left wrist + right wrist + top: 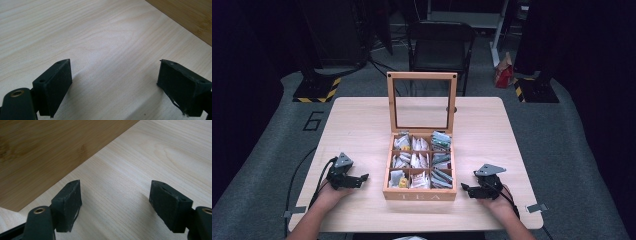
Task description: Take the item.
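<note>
A wooden tea box (420,193) marked TEA stands at the table's middle front, its glass-paned lid (422,102) raised upright. Its compartments hold several tea bags (419,161). My left gripper (363,178) rests on the table left of the box, pointing at it, jaws open and empty. In the left gripper view the left gripper (113,86) has bare tabletop between its pads, with the box wall (190,17) at the upper right. My right gripper (465,189) rests right of the box, open and empty. In the right gripper view the right gripper (115,203) faces the box wall (45,150).
The light wooden table (357,125) has bare surface around the box. A black chair (439,42) stands behind the far edge. Stand bases with yellow-black tape (318,90) and a red bag (503,72) sit on the grey floor beyond.
</note>
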The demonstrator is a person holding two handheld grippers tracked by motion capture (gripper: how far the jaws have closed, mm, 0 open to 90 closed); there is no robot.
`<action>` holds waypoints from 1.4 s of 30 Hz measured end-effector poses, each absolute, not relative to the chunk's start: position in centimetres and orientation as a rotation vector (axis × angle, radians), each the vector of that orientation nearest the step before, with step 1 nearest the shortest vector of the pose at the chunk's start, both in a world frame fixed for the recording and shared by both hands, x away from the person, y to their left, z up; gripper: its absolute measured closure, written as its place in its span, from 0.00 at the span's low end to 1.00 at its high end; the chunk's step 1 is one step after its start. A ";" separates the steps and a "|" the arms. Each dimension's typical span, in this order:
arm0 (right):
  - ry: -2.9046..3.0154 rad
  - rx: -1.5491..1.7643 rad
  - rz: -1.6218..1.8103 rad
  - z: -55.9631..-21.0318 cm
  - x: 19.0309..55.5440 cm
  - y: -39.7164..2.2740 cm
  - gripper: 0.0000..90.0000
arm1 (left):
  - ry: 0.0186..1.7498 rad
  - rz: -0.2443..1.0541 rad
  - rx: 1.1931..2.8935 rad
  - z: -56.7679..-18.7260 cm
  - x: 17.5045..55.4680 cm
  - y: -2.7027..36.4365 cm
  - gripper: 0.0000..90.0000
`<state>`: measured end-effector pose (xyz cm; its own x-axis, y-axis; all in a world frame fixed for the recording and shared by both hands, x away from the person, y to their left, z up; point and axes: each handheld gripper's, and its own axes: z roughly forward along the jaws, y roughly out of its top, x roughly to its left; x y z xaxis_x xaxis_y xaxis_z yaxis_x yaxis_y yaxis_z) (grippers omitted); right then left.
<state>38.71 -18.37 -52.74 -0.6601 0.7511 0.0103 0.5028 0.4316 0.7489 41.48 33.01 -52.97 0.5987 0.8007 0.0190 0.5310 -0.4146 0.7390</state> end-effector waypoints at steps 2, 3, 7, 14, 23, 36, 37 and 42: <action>2.360 1.072 1.073 -52.7 38.7 -18.4 0.30 | 1.049 0.487 2.116 -53.0 41.5 33.0 0.13; 2.364 1.073 1.074 -52.7 38.7 -18.5 0.31 | 1.047 0.488 2.117 -53.0 41.5 33.0 0.13; 2.370 1.064 1.076 -52.6 38.7 -18.7 0.35 | 1.048 0.487 2.116 -53.0 41.5 33.0 0.13; 2.354 1.076 1.076 -51.5 38.5 -18.8 0.36 | 1.048 0.487 2.117 -53.0 41.5 33.0 0.13; 2.324 1.075 1.138 -49.8 38.2 -19.3 0.40 | 1.047 0.488 2.117 -53.0 41.5 33.0 0.13; 2.327 1.066 1.155 -48.8 37.9 -19.7 0.42 | 1.047 0.488 2.117 -53.0 41.5 33.0 0.13; 2.331 1.064 1.157 -48.7 37.9 -19.7 0.42 | 1.046 0.489 2.119 -53.0 41.5 33.0 0.13; 2.335 1.064 1.165 -48.3 37.6 -19.6 0.43 | 1.048 0.484 2.119 -52.9 41.5 33.0 0.13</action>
<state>37.63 -19.58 -48.34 -0.6703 0.7410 0.0402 0.4778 0.3896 0.7874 41.48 33.03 -52.94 0.6007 0.7993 0.0188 0.5322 -0.4173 0.7366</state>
